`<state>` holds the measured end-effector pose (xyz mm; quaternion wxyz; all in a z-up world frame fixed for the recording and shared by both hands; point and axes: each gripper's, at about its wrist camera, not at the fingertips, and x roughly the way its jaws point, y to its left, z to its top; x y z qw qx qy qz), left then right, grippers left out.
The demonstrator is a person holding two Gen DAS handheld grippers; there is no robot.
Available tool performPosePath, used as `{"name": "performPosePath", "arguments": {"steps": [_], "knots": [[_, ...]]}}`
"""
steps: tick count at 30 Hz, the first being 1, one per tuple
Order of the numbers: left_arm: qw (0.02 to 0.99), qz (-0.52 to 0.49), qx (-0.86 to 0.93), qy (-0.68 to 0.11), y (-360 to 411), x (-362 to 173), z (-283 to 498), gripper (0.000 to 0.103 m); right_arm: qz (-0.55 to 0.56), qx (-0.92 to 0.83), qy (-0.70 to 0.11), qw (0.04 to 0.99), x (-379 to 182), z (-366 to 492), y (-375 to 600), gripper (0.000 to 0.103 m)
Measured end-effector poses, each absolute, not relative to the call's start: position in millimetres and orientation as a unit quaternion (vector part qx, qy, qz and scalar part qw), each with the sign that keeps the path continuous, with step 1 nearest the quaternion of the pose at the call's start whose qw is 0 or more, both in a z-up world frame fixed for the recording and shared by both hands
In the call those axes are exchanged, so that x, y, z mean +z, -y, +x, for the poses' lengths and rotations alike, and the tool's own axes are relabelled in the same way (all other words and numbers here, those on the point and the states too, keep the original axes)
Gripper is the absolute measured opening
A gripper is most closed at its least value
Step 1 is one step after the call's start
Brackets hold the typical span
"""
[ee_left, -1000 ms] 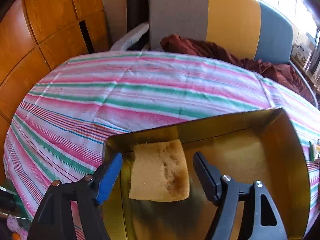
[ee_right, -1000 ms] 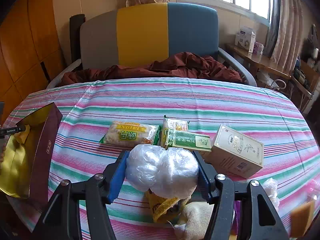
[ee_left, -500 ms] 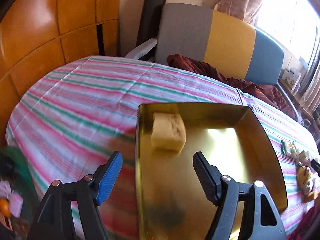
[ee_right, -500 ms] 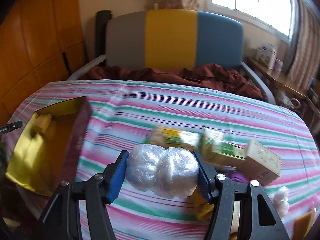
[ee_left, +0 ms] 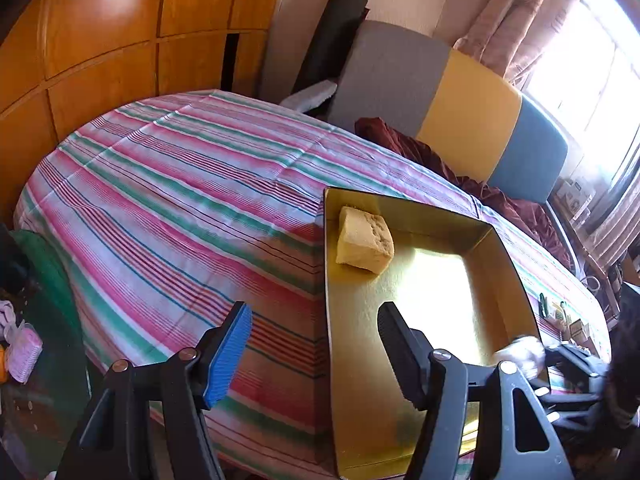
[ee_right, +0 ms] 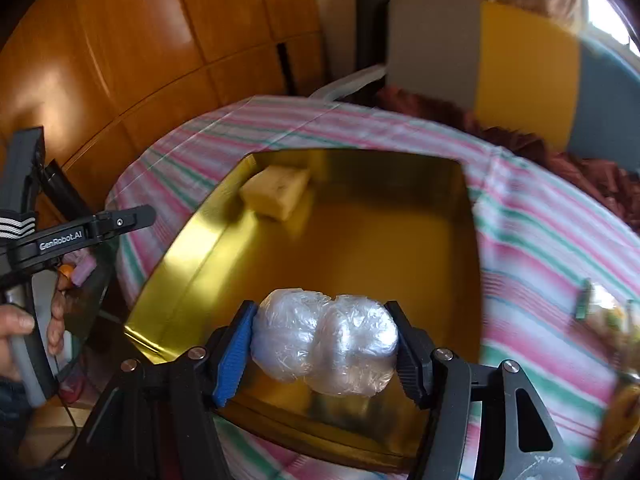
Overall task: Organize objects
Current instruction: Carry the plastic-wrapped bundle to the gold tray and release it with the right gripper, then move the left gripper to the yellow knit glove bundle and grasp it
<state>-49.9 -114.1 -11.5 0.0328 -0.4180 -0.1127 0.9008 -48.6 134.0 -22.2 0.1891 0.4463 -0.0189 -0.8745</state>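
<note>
Right tongs (ee_right: 325, 344) grip a clear plastic-wrapped white bundle (ee_right: 325, 340) over the shiny gold rectangular box (ee_right: 192, 264) — left tongs (ee_left: 314, 344) closing, empty.

Left gripper (ee_left: 314, 350): black frame, one blue ribbed pad, one black ribbed pad, silver screws at the joints | Right gripper (ee_right: 324, 346): same build, blue pad and black pad, silver screws | Markings: white "GenRobot.AI" lettering on the left gripper's black arm | Hand (ee_right: 24, 332): on a grey handle, dark sleeve with white stripes.
</note>
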Motion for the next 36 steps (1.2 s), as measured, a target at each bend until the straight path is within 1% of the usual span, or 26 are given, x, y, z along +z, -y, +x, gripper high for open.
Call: {"name": "performPosePath", "arguments": {"steps": [4,6,8,9,12,16,26,36], "knots": [[0.028,-0.415,0.901,0.121,120.7,-13.2,-46.9,0.066,0.464,-0.853,0.023,0.236,-36.4,-54.1,-91.6,0.067],[0.023,-0.416,0.901,0.122,123.8,-15.2,-46.8,0.066,0.469,-0.845,0.025,0.257,-41.4,-54.7,-77.5,0.073],[0.021,-0.419,0.899,0.127,126.4,-17.7,-46.9,0.066,0.47,-0.839,0.026,0.273,-43.3,-52.1,-68.3,0.087],[0.023,-0.422,0.897,0.131,127.0,-19.3,-47.2,0.066,0.468,-0.839,0.025,0.277,-44.0,-51.7,-65.2,0.089],[0.034,-0.424,0.895,0.134,123.2,-21.5,-47.0,0.065,0.467,-0.842,0.022,0.271,-42.1,-46.3,-70.0,0.089],[0.05,-0.419,0.9,0.11,108.5,-17.6,-43.9,0.065,0.457,-0.852,0.024,0.254,-34.8,-36.9,-86.1,0.091],[0.079,-0.39,0.917,0.028,51.6,-0.7,-27.2,0.065,0.431,-0.888,0.016,0.162,-14.1,-17.8,-138.1,0.1],[0.136,-0.388,0.911,-0.023,-5.7,3.6,-16.4,0.065,0.409,-0.908,0.044,0.077,1.4,1.3,-216.8,0.102]]}}
